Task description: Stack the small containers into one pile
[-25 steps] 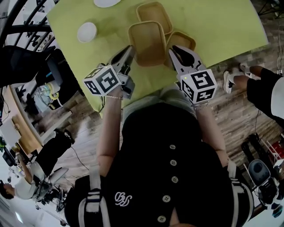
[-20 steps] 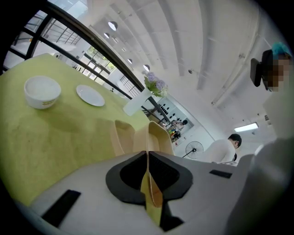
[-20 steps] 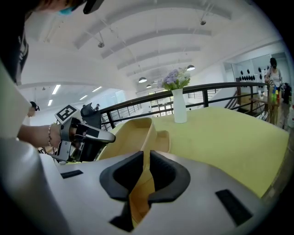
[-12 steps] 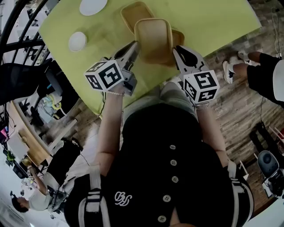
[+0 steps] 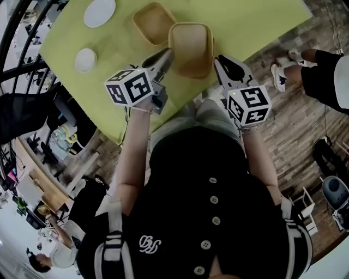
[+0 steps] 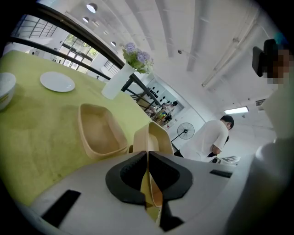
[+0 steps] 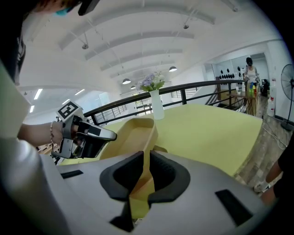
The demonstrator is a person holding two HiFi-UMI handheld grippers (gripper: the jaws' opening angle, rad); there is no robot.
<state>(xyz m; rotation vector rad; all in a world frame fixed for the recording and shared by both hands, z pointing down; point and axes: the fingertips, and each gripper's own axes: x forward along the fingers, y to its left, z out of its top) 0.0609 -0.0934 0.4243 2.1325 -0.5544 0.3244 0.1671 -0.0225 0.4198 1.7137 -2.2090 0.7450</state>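
1. A tan container [image 5: 191,46], a shallow rounded rectangle, sits open side up between the two grippers. It is over the near edge of a table [image 5: 256,22] covered in yellow-green cloth. Its long axis runs roughly straight away from the person.
2. It looks raised off the cloth. A sliver of another tan rim shows just beneath it in the gripper views, too little to identify.
3. The left gripper [image 5: 165,56] is clenched on the container's left long wall, with the thin rim pinched between its dark pads.
4. The right gripper [image 5: 222,61] is clamped the same way on the right wall, near the corner closest to the person.
5. Both bare forearms reach forward from the torso and angle inward, so the grippers converge on the container. The marker cubes ride on top.
6. A second container [image 5: 154,22], also open side up, rests on the cloth just beyond and to the left, turned at an angle.
7. Farther left lie a white plate [image 5: 99,12] and a white bowl [image 5: 85,60], well apart from the containers.
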